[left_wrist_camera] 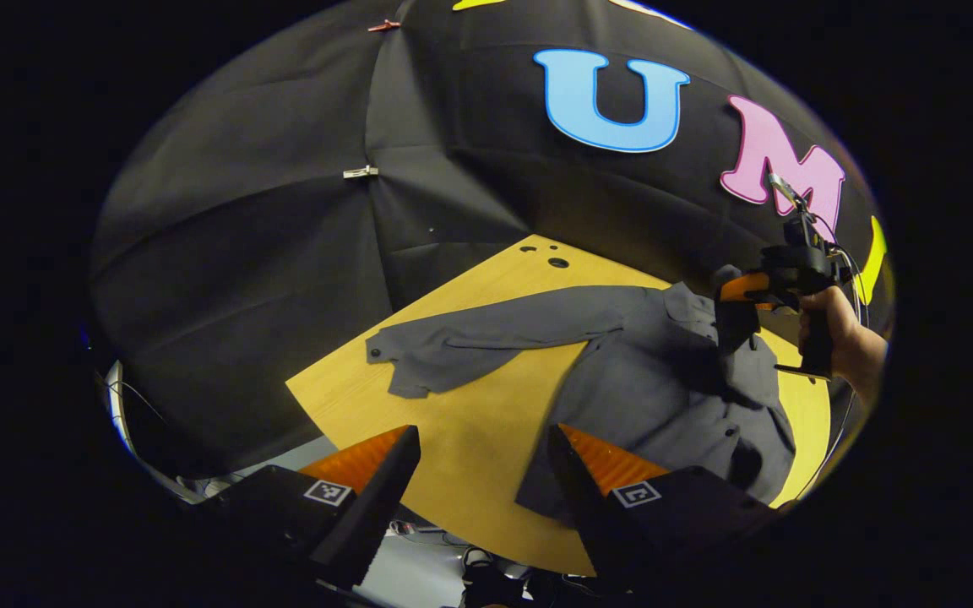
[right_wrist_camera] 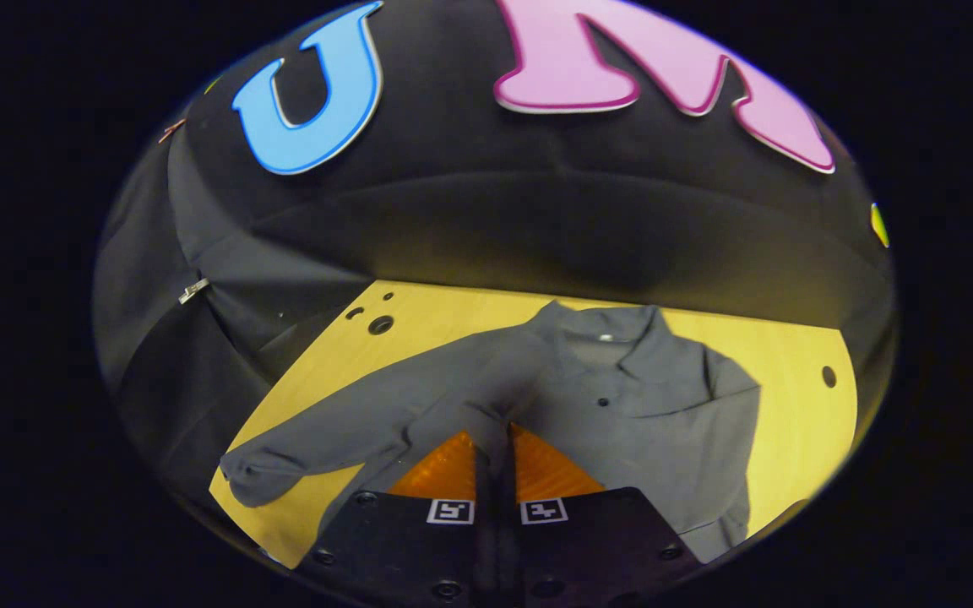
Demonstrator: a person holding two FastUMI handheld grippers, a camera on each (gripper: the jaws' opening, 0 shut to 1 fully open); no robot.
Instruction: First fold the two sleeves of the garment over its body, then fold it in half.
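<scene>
Right, the grey button-up shirt (left_wrist_camera: 664, 380) is lying front-up on the yellow wooden table (left_wrist_camera: 486, 439), collar toward the booth wall; in my left gripper view one long sleeve (left_wrist_camera: 486, 342) is stretching out flat to the side across the tabletop, well away from the body; in my right gripper view the other sleeve (right_wrist_camera: 689, 397) is lying folded over the chest. I am holding my left gripper (left_wrist_camera: 482, 464) above the table's near edge with its jaws spread wide and nothing between them. My right gripper (right_wrist_camera: 493, 460) is hovering over the shirt's chest with its fingers pressed together; whether cloth is pinched between them I cannot tell. Farther off in my left gripper view, a hand (left_wrist_camera: 841, 338) is gripping that gripper's handle.
</scene>
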